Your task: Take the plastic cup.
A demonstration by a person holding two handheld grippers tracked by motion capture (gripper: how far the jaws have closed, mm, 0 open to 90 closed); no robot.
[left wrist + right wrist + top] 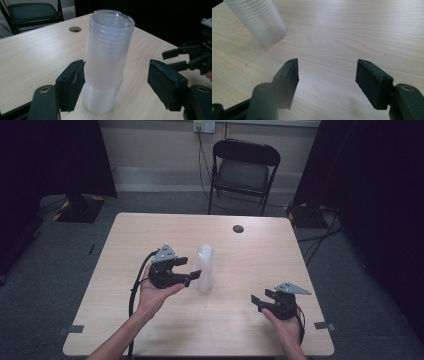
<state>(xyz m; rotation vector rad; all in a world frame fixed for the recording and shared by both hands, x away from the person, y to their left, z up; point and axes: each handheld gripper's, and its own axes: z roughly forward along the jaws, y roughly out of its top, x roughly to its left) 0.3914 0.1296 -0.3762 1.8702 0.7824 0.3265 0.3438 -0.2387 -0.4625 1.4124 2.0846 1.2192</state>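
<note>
While the left tool (113, 82) stands around the foot of a stack of clear plastic cups (107, 60), its two black jaws are parted: the jaw on the left of the left gripper view lies against the stack's lower wall or just beside it, I cannot tell which, and the other jaw stands clear of the stack with bare desk between. So the stack sits between the jaws without being pinched.

The cups are nested one inside another, thin and see-through with a milky cast, their rims showing as close rings down the stack's length. The mouth of the top cup faces up and nothing shows inside it. The stack stands on the desk (150, 230) and leans a little.

In the high view the left tool (192, 272) is held by a hand (152, 295) that comes up from the near edge, and the stack (205, 267) stands near the middle of the desk, slightly toward the left side.

The right tool (327, 75) has its jaws wide with only wood grain between them. It sits in a hand (285, 327) close to the near right corner (261, 301), well apart from the stack (260, 22).

A dark round hole (238, 228) lies by the far edge.
</note>
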